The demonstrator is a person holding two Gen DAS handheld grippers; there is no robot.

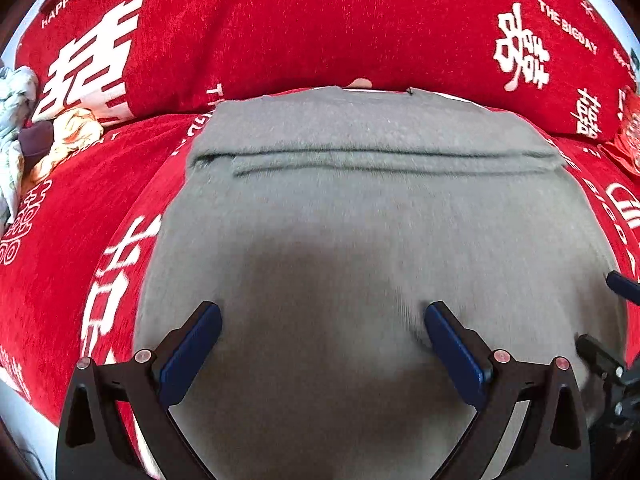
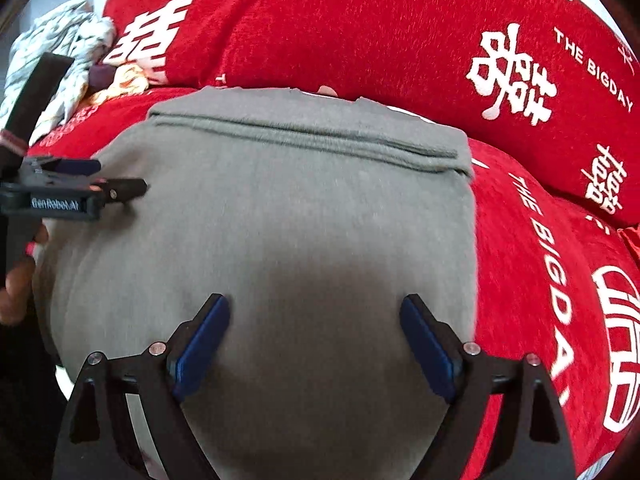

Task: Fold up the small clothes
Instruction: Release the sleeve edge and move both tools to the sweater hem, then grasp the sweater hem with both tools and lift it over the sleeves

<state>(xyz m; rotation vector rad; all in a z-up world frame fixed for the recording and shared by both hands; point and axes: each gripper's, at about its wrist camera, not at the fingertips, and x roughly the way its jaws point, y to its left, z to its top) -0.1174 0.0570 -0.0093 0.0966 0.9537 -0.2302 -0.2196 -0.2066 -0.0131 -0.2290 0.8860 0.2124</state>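
Observation:
A grey knit garment (image 1: 360, 216) lies flat on a red sofa cover, with a folded band across its far end; it also shows in the right wrist view (image 2: 280, 208). My left gripper (image 1: 323, 312) is open, its blue pads spread just above the near part of the cloth, holding nothing. My right gripper (image 2: 315, 306) is open over the garment's near right part, also empty. The left gripper also shows from the side at the garment's left edge in the right wrist view (image 2: 120, 190). The right gripper's tips show at the right edge of the left wrist view (image 1: 608, 320).
The red sofa seat (image 1: 72, 232) and back cushion (image 1: 320, 20) carry white characters and lettering. A heap of other small clothes (image 1: 60, 132) lies at the far left, also in the right wrist view (image 2: 76, 48). A red packet (image 1: 630, 136) sits at the far right.

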